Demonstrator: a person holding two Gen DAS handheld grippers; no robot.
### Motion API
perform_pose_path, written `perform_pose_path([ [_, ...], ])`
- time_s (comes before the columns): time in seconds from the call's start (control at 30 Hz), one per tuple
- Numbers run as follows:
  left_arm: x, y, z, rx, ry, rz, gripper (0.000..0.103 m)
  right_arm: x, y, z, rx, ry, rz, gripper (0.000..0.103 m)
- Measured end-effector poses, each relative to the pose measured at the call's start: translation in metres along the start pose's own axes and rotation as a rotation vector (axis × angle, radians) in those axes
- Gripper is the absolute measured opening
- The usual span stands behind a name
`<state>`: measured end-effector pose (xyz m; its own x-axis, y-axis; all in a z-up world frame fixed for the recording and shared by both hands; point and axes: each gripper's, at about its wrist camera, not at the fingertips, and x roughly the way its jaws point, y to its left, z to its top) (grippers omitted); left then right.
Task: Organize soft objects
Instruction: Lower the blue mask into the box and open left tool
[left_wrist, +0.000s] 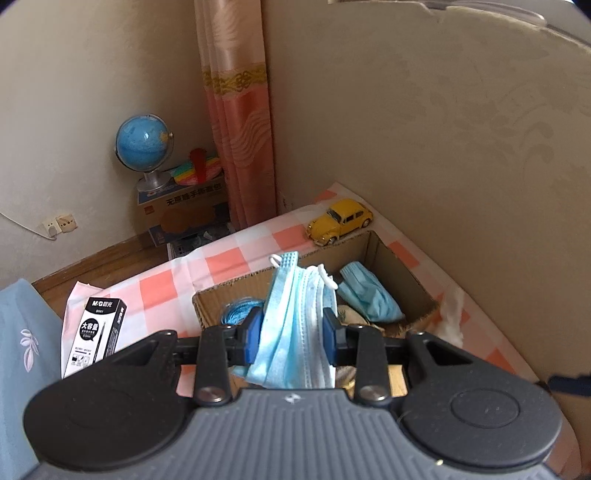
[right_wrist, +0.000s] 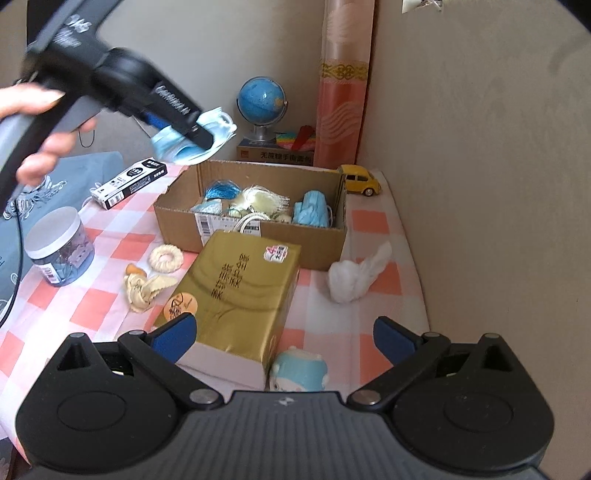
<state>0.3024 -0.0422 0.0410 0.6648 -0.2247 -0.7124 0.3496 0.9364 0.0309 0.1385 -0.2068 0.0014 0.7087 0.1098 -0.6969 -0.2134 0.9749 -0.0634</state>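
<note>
My left gripper (left_wrist: 293, 332) is shut on a light blue face mask (left_wrist: 295, 314) and holds it above the open cardboard box (left_wrist: 391, 258). The right wrist view shows that gripper (right_wrist: 201, 138) with the mask (right_wrist: 218, 127) up over the box's (right_wrist: 255, 236) left rear corner. In the box lie another blue mask (right_wrist: 310, 212), blue yarn (right_wrist: 221, 190) and pale soft items (right_wrist: 260, 201). My right gripper (right_wrist: 284, 338) is open and empty, low over a gold bag (right_wrist: 240, 291) and a blue-white plush toy (right_wrist: 299, 371). A white crumpled cloth (right_wrist: 351, 277), a woven ring (right_wrist: 166, 258) and a beige knotted toy (right_wrist: 142, 290) lie on the checked tablecloth (right_wrist: 373, 221).
A yellow toy car (right_wrist: 360, 179) stands behind the box by the wall. A black-white pen box (right_wrist: 129, 182) and a clear jar with a white lid (right_wrist: 59, 245) are at left. A globe (right_wrist: 262, 99) on cartons and a curtain (right_wrist: 343, 85) stand beyond the table.
</note>
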Motion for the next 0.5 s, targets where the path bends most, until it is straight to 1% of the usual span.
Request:
perform_pose_path([
  [0.1, 0.007, -0.002, 0.005, -0.004, 0.005, 0.011, 0.033, -0.001, 0.000, -0.003, -0.005, 0.004, 0.003, 0.103],
  [0.17, 0.012, -0.004, 0.009, -0.005, 0.005, 0.027, 0.035, -0.003, -0.001, -0.004, -0.001, 0.005, 0.009, 0.103],
  [0.2, 0.014, -0.004, 0.011, -0.005, 0.002, 0.032, 0.039, -0.003, -0.001, -0.005, 0.001, 0.004, 0.009, 0.103],
  [0.23, 0.016, -0.005, 0.012, -0.007, 0.000, 0.036, 0.058, -0.004, -0.002, -0.005, 0.003, 0.002, 0.008, 0.103],
  [0.27, 0.018, -0.006, 0.013, -0.009, 0.003, 0.040, 0.072, -0.003, -0.002, -0.005, 0.003, 0.002, 0.009, 0.103],
  [0.3, 0.019, -0.007, 0.013, -0.011, 0.000, 0.044, 0.095, -0.004, -0.003, -0.005, 0.004, -0.002, 0.011, 0.103],
  [0.33, 0.018, -0.008, 0.012, -0.015, -0.015, 0.060, 0.099, -0.005, -0.003, -0.006, 0.006, -0.004, 0.011, 0.103],
  [0.37, 0.017, -0.008, 0.010, -0.018, -0.029, 0.076, 0.099, -0.006, -0.004, -0.006, 0.009, -0.005, 0.014, 0.103],
  [0.5, 0.009, -0.007, 0.003, -0.024, -0.005, 0.101, 0.099, -0.009, -0.007, -0.010, 0.009, -0.004, 0.011, 0.103],
])
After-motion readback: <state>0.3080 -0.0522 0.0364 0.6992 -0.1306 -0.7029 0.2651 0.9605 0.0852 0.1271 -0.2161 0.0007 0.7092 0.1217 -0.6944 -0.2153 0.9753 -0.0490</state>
